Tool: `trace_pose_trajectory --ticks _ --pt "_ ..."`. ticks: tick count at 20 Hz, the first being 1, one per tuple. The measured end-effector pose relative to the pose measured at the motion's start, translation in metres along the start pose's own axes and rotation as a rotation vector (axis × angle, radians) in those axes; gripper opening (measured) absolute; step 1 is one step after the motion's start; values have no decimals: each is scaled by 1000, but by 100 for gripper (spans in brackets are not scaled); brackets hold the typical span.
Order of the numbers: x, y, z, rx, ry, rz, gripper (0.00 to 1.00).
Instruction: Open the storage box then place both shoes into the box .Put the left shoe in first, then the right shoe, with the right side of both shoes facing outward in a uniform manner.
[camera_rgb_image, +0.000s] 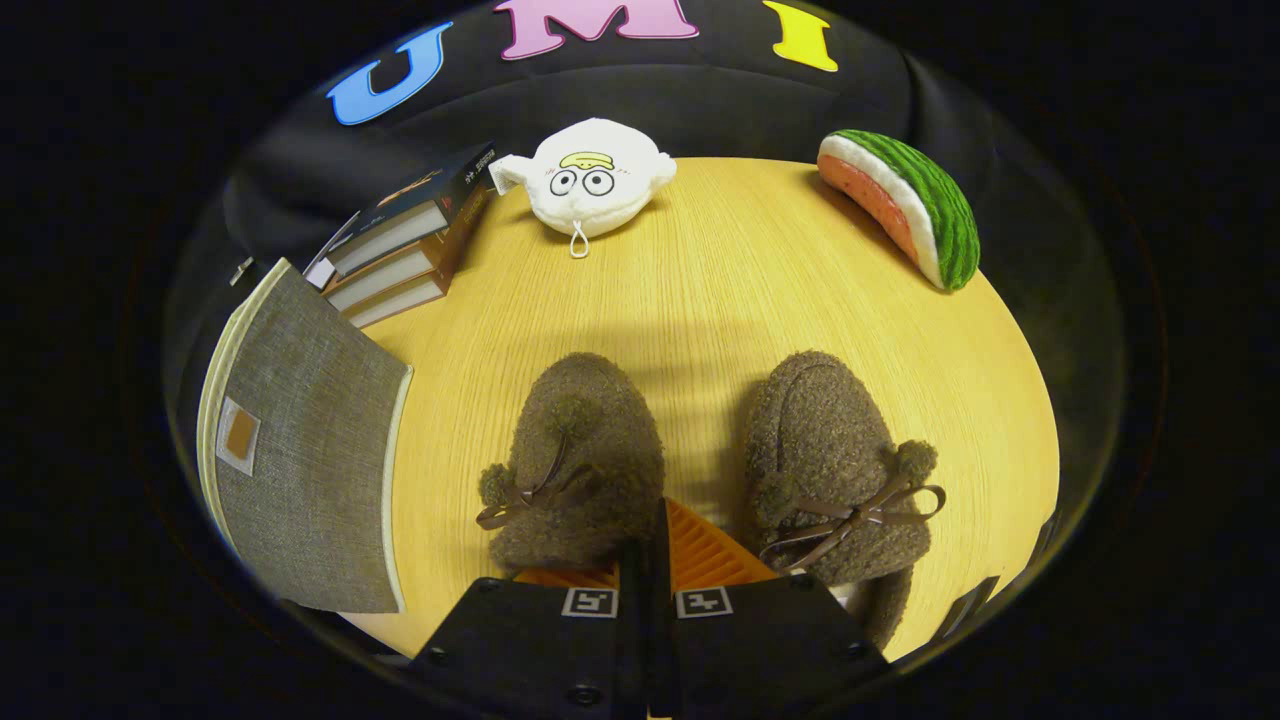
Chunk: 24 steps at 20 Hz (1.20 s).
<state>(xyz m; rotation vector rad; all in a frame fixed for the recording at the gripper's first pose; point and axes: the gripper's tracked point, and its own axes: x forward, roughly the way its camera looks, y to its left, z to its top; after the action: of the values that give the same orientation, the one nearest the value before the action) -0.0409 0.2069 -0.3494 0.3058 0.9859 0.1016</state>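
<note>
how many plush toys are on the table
2: a white plush face at the table's far edge beside the books, and a watermelon slice plush at the far corner beyond the shoes.

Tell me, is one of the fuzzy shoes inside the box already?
No, both shoes sit on the table, just ahead of the shut gripper.

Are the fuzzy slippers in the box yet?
Not yet. Nothing looks done: the grey fabric storage box is still shut, and both fuzzy brown slippers sit on the yellow wooden table. The gripper holds nothing, its jaws closed together between the slippers. Opening and loading remain.
</note>
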Motion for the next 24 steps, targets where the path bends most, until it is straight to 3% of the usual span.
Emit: trace_pose_trajectory --ticks 7,16,24 --pt "-64 9 32 49 -15 -48 6" --pt "-162 110 109 116 -115 110 6" --pt "-165 219 102 98 -49 176 6"
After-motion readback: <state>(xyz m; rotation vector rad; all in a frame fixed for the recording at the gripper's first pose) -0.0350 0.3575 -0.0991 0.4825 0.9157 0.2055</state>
